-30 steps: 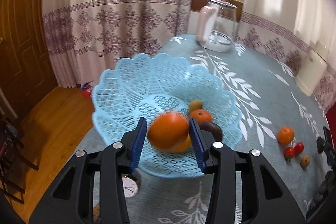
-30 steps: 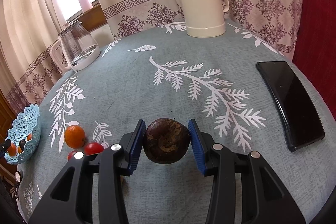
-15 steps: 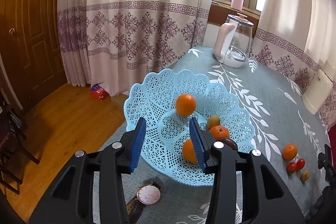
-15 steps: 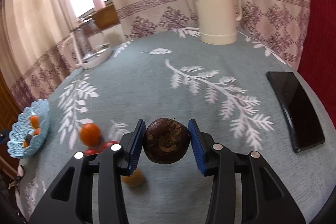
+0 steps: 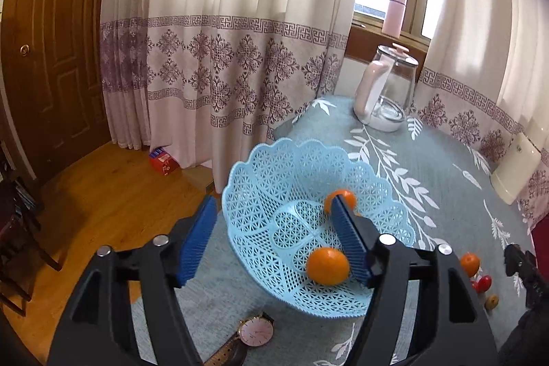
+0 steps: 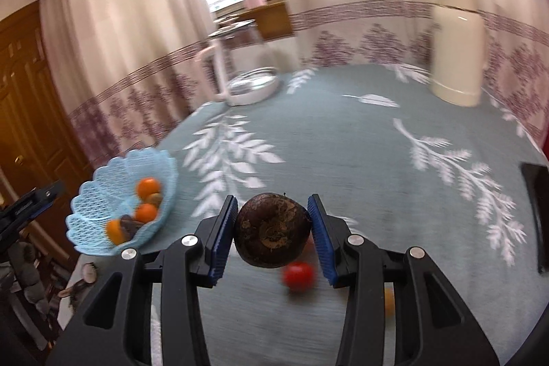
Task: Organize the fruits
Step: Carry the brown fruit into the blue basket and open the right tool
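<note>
Left wrist view first: the left gripper (image 5: 271,240) hangs above the near rim of the blue basket (image 5: 260,187), its blue pads spread wide with nothing between them. That reads as a gripper with its load delivered. Inside the basket, one orange (image 5: 327,265) sits near the front, just beside the right pad, and a second orange (image 5: 345,196) peeks out behind that pad's tip. The basket stands at the table corner, close to the edge, so any drop wants to land toward its middle. A watch (image 5: 255,333) lies on the cloth just in front of it. Well off to the right, loose on the cloth, wait another orange (image 5: 469,264), a red tomato (image 5: 484,282) and a small brownish fruit (image 5: 491,301). A glass kettle (image 5: 386,88) stands at the far side.

Over to the right wrist view, blurred with motion: the right gripper (image 6: 272,237) is clamped on a dark brown fruit (image 6: 271,234), pads pressed to either flank, fruit held clear of the table. The grip across its widest part looks secure. The basket (image 6: 92,204) lies well to the left, holding oranges and a dark fruit, and that is probably where this one is headed. A tomato (image 6: 298,275) sits on the cloth below. A cream flask (image 6: 456,43) stands far right.
</note>
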### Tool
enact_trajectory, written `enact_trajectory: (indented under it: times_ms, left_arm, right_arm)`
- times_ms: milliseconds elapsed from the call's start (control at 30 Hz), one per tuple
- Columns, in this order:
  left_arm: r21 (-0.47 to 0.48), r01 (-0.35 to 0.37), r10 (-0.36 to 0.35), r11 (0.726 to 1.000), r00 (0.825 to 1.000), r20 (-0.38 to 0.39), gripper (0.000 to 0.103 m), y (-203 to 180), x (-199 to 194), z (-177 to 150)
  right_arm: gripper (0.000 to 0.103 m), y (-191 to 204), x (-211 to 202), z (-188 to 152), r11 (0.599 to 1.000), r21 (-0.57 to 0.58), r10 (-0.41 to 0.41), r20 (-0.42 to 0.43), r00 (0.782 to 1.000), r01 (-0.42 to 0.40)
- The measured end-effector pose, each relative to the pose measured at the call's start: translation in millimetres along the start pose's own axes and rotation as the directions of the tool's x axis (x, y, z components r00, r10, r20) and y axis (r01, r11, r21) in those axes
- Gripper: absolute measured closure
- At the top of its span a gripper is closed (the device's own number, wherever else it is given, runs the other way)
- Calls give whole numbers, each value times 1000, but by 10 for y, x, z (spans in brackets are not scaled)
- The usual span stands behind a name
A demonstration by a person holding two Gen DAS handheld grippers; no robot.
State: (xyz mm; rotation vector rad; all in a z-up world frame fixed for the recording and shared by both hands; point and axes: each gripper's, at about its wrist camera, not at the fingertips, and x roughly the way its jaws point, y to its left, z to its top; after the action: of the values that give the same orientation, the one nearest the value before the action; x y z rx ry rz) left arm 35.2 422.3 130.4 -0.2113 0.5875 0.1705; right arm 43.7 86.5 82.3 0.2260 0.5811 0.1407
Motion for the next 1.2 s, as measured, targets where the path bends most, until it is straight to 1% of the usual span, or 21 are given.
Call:
enact_trajectory:
  times_ms: [33, 200, 367, 533, 700, 833, 933, 1200]
  left_arm:
    - [-5, 2, -1, 1000, 1000, 7, 27, 20, -15, 16]
    - [-47, 10, -8, 999, 1000, 26, 24, 139, -62, 90]
    - [-76, 21, -19, 997, 1000, 23, 23, 220, -62, 115]
    - [-94, 36, -33, 995, 999, 29, 23, 256, -93, 127]
    - [-117, 41, -38, 992, 999, 32, 22, 321, -110, 148]
    - [-118, 36, -32, 992, 999, 30, 22, 327, -95, 141]
    - [-113, 42, -39, 993, 999, 26, 21, 322, -86, 138]
    - [-98, 45, -44, 994, 999, 17, 21, 275, -51, 122]
  right_arm:
    - [60, 70, 13, 11, 1000, -10, 11, -2, 1000, -11]
    - [60, 565, 79, 40, 992, -86, 93, -18, 995, -94]
    - [60, 1006, 184, 16, 975, -139, 168, -53, 984, -174]
    - [60, 1356, 294, -26, 959, -183, 205, -85, 975, -218]
    - [60, 1577, 405, -94, 947, -202, 229, -125, 965, -251]
    - [58, 1672, 500, -134, 940, -201, 248, -150, 957, -275]
    - [54, 1676, 506, -147, 942, -195, 247, -142, 958, -272]
    - [53, 1408, 503, -159, 964, -133, 213, -135, 968, -231]
